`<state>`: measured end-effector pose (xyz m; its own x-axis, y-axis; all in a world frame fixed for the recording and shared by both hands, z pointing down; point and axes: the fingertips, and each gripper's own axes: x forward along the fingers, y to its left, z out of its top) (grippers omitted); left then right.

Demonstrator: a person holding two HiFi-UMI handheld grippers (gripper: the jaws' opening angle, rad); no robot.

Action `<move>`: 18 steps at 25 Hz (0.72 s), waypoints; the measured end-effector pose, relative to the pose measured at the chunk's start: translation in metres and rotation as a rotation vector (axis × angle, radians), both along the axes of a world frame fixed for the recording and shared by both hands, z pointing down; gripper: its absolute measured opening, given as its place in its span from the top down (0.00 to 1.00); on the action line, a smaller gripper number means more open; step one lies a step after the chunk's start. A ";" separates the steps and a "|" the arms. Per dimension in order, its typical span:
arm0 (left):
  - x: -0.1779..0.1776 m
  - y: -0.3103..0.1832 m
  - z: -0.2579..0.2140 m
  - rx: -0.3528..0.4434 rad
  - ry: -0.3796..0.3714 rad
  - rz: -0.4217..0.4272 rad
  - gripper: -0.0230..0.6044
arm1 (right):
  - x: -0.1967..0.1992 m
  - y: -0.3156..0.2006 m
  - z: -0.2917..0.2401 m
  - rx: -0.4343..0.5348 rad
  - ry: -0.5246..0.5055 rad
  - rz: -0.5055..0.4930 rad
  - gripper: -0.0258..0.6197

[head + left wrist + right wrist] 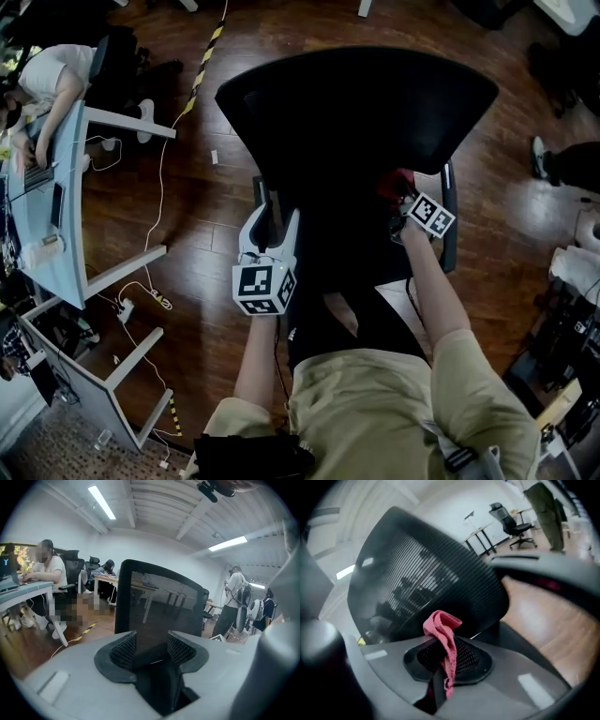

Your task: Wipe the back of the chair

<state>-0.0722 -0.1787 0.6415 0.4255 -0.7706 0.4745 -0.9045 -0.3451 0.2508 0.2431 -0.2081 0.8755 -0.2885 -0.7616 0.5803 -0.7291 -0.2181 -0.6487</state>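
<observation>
Right gripper view: right tool (448,657) clamps pink cloth (441,623) near chair back (423,581); left tool (152,648) jaws apart.

I stand on a dark brown wooden plank floor (211,234). At my twelve o'clock the black mesh-backed office chair (356,112) stands on it. A yellow-and-black striped tape strip (204,61) lies along the boards at eleven o'clock. A thin white cable (160,187) trails beside it towards a white power strip (125,308) at eight o'clock, by the white legs of a pale blue desk (70,253).
</observation>
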 end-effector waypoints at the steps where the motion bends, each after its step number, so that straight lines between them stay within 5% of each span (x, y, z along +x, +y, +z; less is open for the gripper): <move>1: -0.003 0.002 0.001 -0.003 -0.006 -0.009 0.65 | -0.037 -0.001 0.003 0.014 -0.032 -0.093 0.91; 5: -0.012 0.015 0.015 -0.032 -0.021 -0.033 0.65 | -0.209 0.009 0.016 0.013 -0.163 -0.506 0.91; 8: -0.020 0.027 0.030 -0.063 -0.030 -0.029 0.65 | -0.315 0.017 0.015 0.020 -0.216 -0.663 0.91; 10: -0.026 0.032 0.035 -0.077 -0.041 -0.031 0.65 | -0.350 0.015 0.018 0.022 -0.163 -0.706 0.92; 14: -0.037 0.033 0.039 -0.075 -0.055 -0.046 0.65 | -0.312 -0.001 0.037 -0.011 -0.099 -0.622 0.92; 18: -0.029 0.032 0.039 -0.073 -0.033 -0.035 0.66 | -0.154 -0.022 0.056 -0.117 -0.046 -0.267 0.92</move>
